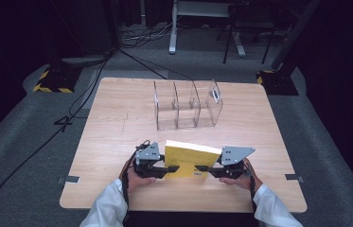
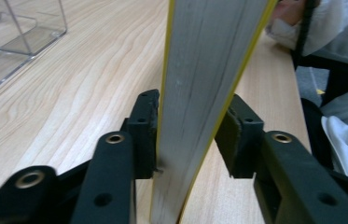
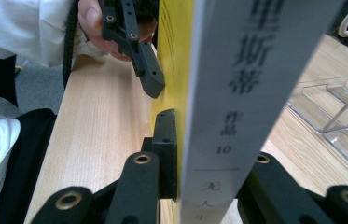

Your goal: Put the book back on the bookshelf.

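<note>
A person at the near edge of the table [image 1: 117,123] holds a yellow book [image 1: 192,158] upright between two grippers. The book stands close to the near edge, about midway along it, well short of the clear rack.

The left gripper [image 1: 168,169] takes the book at the page edge. In its own view one pad lies against the cover; the other pad [image 2: 235,135] stands just off the far cover, a gap showing. I judge this grip released or nearly so. The book [image 2: 209,93] fills the space between the jaws.

The right gripper [image 1: 204,168] takes the spine end. In its own view the inner pad [image 3: 167,149] presses flat on the yellow cover and the grey spine [image 3: 237,93] runs up between the jaws; this grip looks clenched on the book.

The step in hand appears to be standing the book and carrying it to the rack. To do it well, the left pads should close squarely before lifting, both grips kept low and level so the book does not twist or sag open.

Farther off, toward the far edge, stands the clear rack [image 1: 188,109]. Its compartments hold nothing that I can see.
</note>
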`<state>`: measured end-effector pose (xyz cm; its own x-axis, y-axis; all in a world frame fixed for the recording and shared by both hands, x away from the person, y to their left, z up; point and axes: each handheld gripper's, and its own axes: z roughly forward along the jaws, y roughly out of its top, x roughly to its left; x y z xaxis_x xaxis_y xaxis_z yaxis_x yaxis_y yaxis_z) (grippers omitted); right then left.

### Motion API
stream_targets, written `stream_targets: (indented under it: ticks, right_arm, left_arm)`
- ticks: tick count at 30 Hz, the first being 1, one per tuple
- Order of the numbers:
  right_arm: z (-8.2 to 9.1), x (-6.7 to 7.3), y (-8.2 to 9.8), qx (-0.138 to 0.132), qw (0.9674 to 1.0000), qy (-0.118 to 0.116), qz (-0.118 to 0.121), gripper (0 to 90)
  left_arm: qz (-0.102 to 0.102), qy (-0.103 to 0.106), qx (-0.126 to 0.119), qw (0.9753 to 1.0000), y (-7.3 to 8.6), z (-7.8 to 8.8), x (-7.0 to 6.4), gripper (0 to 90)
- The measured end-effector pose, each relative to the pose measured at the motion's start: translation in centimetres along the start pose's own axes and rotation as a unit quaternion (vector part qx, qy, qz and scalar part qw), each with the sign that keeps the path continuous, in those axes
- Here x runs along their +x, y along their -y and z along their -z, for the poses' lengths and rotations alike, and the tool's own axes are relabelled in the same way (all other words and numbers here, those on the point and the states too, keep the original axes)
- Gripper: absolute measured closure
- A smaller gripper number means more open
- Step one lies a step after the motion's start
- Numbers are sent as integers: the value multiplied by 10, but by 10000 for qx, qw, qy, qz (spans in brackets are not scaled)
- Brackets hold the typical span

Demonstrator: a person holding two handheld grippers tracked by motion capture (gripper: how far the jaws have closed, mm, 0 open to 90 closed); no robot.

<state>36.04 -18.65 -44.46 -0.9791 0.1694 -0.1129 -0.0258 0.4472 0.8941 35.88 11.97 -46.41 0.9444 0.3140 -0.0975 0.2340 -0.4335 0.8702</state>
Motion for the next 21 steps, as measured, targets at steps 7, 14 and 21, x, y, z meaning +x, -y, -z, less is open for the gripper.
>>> stream_targets:
  ticks: [7,14,21]
  right_arm:
    - [7,-1,3,43,9997,222,-99,759]
    - [23,-11,12,75,9969,685,-392,760]
    - [35,-12,17,124,9935,1018,-491,762]
  left_arm:
    - [114,-602,219,9979,9,16,1,425]
    - [341,-1440,602,9872,31,42,0,288]
    - [630,-1910,981,9746,54,58,-1,194]
